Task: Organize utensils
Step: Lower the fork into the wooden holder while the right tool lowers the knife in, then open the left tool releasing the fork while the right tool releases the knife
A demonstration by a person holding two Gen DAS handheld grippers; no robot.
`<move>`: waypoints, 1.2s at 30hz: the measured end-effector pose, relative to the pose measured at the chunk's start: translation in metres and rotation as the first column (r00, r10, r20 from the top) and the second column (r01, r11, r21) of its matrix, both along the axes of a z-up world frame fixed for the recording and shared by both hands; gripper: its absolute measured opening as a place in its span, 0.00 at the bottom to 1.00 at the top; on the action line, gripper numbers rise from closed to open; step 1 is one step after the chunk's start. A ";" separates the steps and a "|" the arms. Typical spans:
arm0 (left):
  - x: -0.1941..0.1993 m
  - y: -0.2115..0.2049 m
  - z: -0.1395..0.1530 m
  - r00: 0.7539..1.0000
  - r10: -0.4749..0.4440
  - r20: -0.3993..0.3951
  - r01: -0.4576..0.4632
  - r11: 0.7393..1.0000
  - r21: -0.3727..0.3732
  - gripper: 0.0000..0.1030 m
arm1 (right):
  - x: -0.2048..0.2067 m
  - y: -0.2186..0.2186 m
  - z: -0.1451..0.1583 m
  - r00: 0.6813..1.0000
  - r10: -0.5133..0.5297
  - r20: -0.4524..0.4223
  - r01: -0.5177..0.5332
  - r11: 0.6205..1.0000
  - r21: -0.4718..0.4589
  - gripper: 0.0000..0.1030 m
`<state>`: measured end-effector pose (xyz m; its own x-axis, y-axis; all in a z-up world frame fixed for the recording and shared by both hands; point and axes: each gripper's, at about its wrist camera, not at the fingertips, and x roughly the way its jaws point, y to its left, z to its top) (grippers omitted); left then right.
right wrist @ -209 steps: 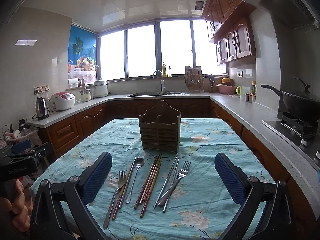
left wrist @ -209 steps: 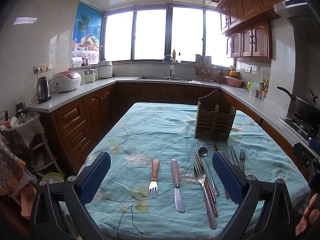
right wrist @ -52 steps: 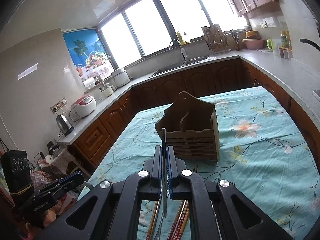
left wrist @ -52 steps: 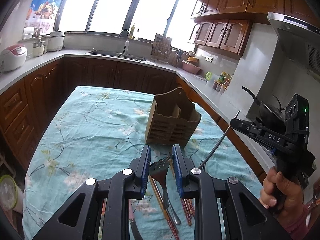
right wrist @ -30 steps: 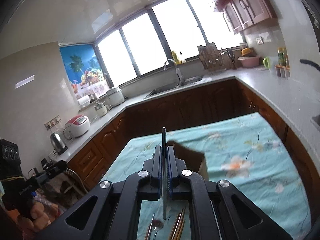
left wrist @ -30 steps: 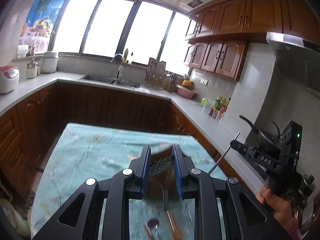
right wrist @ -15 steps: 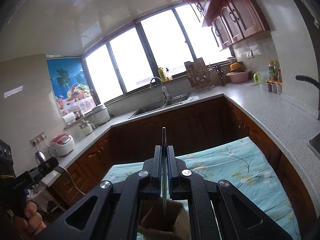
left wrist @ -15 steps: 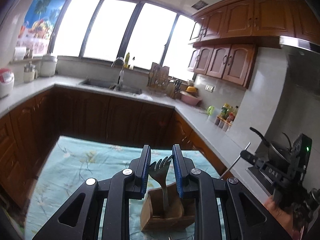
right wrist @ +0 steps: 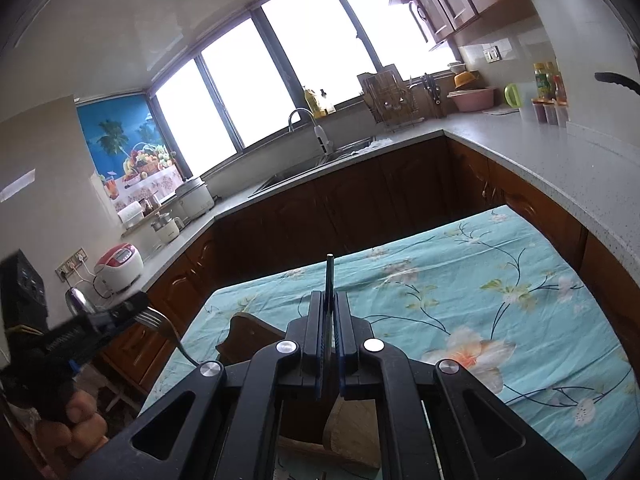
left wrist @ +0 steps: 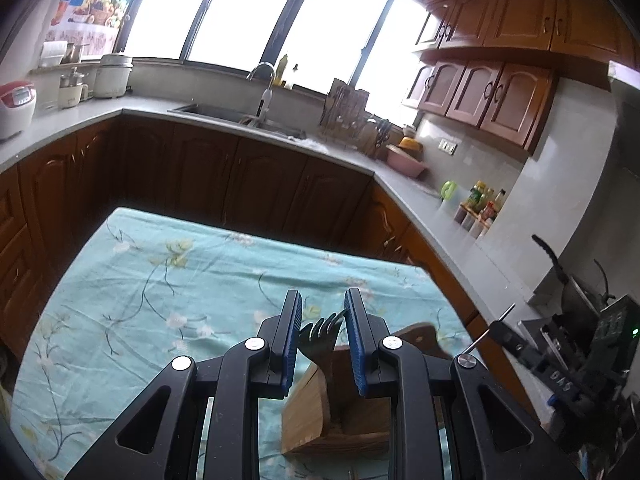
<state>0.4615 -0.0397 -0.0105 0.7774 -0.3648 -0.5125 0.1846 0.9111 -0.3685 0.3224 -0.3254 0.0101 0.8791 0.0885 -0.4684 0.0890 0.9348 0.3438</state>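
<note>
Your left gripper (left wrist: 322, 326) is clamped on a fork (left wrist: 320, 334), tines up, above the wooden utensil holder (left wrist: 340, 416) on the bench (left wrist: 160, 280). Your right gripper (right wrist: 329, 332) pinches a thin utensil (right wrist: 329, 280) over the same holder

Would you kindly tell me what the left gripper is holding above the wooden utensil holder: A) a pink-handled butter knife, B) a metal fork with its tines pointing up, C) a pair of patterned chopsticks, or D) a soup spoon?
B: in the left wrist view, the metal fork stands tines-up, clamped between the left gripper's blue-padded fingers, over the wooden utensil holder.
</note>
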 end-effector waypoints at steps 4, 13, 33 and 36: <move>0.007 -0.002 -0.007 0.999 -0.009 -0.032 0.009 1.000 -0.002 0.19 | 0.000 -0.002 -0.001 1.000 -0.001 -0.006 0.001 1.000 -0.003 0.05; 0.004 -0.004 -0.009 0.999 -0.034 -0.033 0.035 0.999 0.014 0.20 | 0.009 0.000 -0.015 0.997 0.007 -0.075 -0.006 1.000 0.009 0.06; -0.018 -0.001 -0.007 0.999 -0.034 -0.036 0.035 0.999 0.024 0.48 | -0.001 0.000 -0.016 0.996 0.009 -0.085 -0.005 0.999 0.046 0.47; -0.027 0.001 -0.004 0.998 -0.038 -0.041 0.039 0.999 0.023 0.58 | -0.006 0.000 -0.014 0.997 0.008 -0.083 -0.004 0.998 0.055 0.65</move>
<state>0.4348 -0.0389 -0.0144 0.7413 -0.3810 -0.5525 0.2048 0.9124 -0.3544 0.3162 -0.3254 -0.0038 0.8367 0.1213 -0.5341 0.1140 0.9152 0.3865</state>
